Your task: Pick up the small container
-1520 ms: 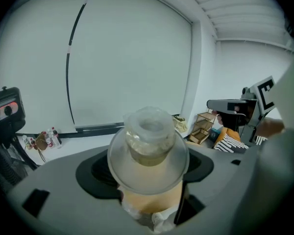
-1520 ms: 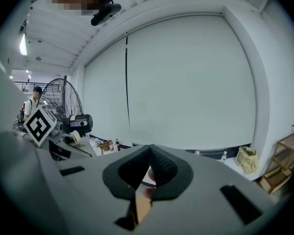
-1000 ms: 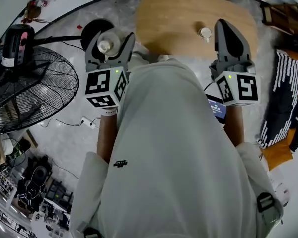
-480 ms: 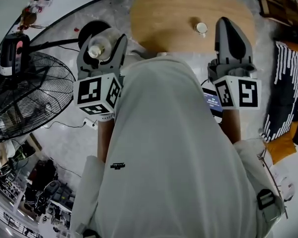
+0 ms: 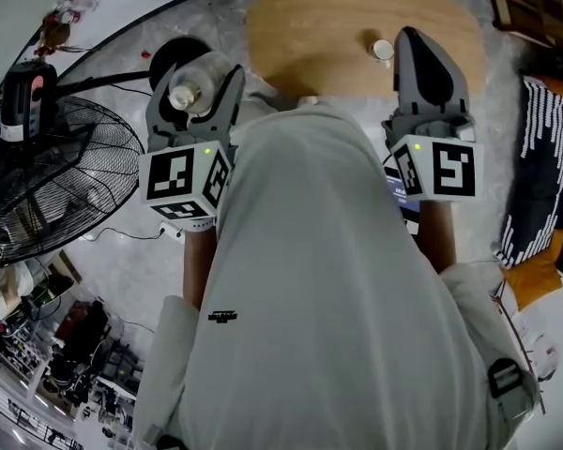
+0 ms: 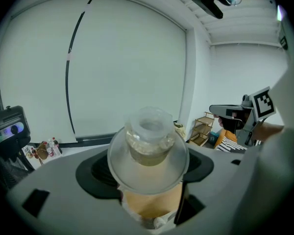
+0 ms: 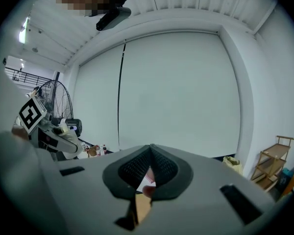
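Note:
A small white container stands on the round wooden table in the head view. My right gripper is just right of it, tips beside it, jaws shut with nothing between them; in the right gripper view its pads meet at the tip. My left gripper is held off the table's left edge, shut on a clear lidded jar. In the left gripper view the jar fills the space between the jaws, its neck pointing away from the camera.
A black floor fan stands at the left, with a black round base behind the left gripper. Striped cloth and a wooden rack lie at the right. The person's pale shirt hides the floor below.
The right gripper has shifted a little left, closer to the small container. The left gripper still holds the jar and has barely moved.

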A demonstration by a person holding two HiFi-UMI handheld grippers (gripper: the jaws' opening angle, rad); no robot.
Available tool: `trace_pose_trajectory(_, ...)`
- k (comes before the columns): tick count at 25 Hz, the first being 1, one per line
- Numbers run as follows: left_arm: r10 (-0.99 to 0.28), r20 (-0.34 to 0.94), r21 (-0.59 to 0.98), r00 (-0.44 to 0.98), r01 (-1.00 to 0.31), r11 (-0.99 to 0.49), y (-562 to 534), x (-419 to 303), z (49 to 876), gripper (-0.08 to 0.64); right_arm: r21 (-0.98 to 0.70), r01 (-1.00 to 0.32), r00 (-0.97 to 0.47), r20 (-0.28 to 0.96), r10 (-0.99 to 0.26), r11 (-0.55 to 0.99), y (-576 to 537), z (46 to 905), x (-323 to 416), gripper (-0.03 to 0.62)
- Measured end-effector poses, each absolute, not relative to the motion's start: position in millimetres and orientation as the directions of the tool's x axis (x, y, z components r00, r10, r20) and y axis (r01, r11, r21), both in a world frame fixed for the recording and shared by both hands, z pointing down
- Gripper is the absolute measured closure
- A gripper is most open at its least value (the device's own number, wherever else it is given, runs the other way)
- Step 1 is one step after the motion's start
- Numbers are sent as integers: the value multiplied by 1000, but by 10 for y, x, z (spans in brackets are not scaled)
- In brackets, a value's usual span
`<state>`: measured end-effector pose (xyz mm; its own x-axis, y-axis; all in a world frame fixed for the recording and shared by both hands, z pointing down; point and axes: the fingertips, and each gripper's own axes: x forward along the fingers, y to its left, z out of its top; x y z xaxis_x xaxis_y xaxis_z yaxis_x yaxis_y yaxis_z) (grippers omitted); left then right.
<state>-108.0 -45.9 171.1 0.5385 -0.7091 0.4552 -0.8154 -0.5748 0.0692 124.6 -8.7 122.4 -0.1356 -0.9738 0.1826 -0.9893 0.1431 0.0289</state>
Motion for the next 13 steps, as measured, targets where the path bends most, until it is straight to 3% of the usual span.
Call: trace_pose_trajectory(13, -707, 452, 72, 544, -812, -579, -460, -1089, 1694, 213, 32, -985, -158, 195, -968, 168, -117, 1211, 1162, 600)
